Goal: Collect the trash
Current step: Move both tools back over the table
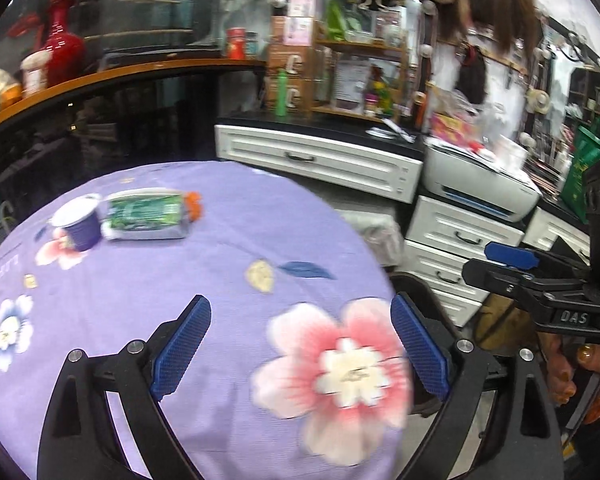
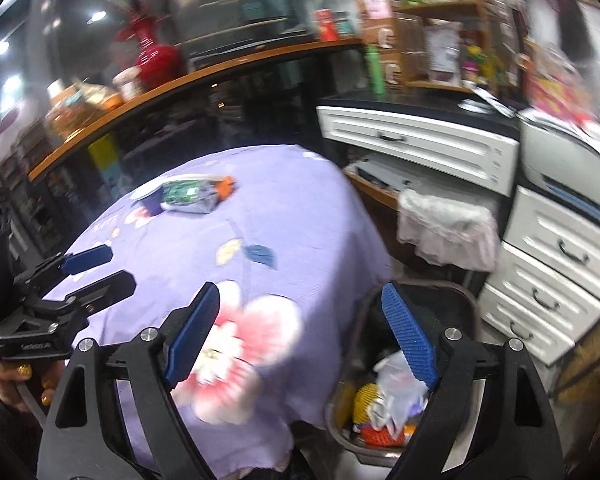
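Note:
On the purple flowered tablecloth [image 1: 220,248], at its far left, a paper cup [image 1: 78,224] lies tipped beside a green snack packet [image 1: 148,216] with an orange scrap [image 1: 194,202] at its end. My left gripper [image 1: 300,308] hangs open over the pink flower with nothing between its blue pads. In the right wrist view my right gripper [image 2: 300,292] is open and empty, straddling the table's right edge above a dark trash bin [image 2: 460,296] that holds wrappers [image 2: 392,396]. The cup [image 2: 150,200] and packet [image 2: 188,196] lie far ahead.
White drawer units [image 2: 560,264] and a printer [image 1: 480,184] stand to the right of the table. A bag-lined basket [image 2: 448,228] sits behind the bin. A curved wooden counter with a red vase [image 1: 62,46] runs behind the table. Each gripper is held by a hand [image 2: 20,384].

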`<state>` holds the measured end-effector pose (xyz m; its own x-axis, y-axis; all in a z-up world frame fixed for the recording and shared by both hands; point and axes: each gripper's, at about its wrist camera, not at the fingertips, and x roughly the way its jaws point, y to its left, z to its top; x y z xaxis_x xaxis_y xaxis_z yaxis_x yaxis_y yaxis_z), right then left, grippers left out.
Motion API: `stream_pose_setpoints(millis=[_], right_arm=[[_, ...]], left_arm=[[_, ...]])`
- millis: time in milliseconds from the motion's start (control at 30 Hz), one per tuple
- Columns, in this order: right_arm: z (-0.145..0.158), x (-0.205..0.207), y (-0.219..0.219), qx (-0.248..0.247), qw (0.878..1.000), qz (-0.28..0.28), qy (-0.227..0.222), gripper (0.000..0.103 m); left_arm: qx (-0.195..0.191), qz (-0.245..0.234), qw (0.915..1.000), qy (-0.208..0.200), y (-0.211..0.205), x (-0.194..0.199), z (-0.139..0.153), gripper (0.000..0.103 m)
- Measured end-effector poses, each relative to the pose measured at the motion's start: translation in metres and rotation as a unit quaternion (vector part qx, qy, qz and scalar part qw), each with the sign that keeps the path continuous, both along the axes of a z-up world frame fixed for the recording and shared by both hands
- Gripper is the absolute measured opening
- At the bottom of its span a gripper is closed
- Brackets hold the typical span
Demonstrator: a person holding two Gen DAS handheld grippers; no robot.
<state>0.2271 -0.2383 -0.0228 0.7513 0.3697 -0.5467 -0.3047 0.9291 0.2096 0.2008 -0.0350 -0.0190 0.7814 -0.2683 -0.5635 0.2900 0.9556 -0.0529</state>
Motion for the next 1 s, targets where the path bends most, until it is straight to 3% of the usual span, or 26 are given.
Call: stream_pose_setpoints(millis=[267, 667, 1000], right_arm=[[0.012, 0.022, 0.066, -0.027, 0.998, 0.063, -0.007, 0.083], [0.017, 0.084, 0.141, -0.070, 0.989, 0.128, 0.002, 0.083], [0.023, 0.146, 0.229, -0.120, 0.971, 0.204, -0.015, 0.083]], left_arm=[[0.023, 0.056, 0.9981, -0.004, 0.062, 0.008, -0.003, 0.093], [0.025, 0.114, 0.9929, 0.022, 0.131, 0.032, -0.016, 0.093], [0.015, 0.139, 0.9893, 0.043, 0.170, 0.066, -0.022, 0.093]])
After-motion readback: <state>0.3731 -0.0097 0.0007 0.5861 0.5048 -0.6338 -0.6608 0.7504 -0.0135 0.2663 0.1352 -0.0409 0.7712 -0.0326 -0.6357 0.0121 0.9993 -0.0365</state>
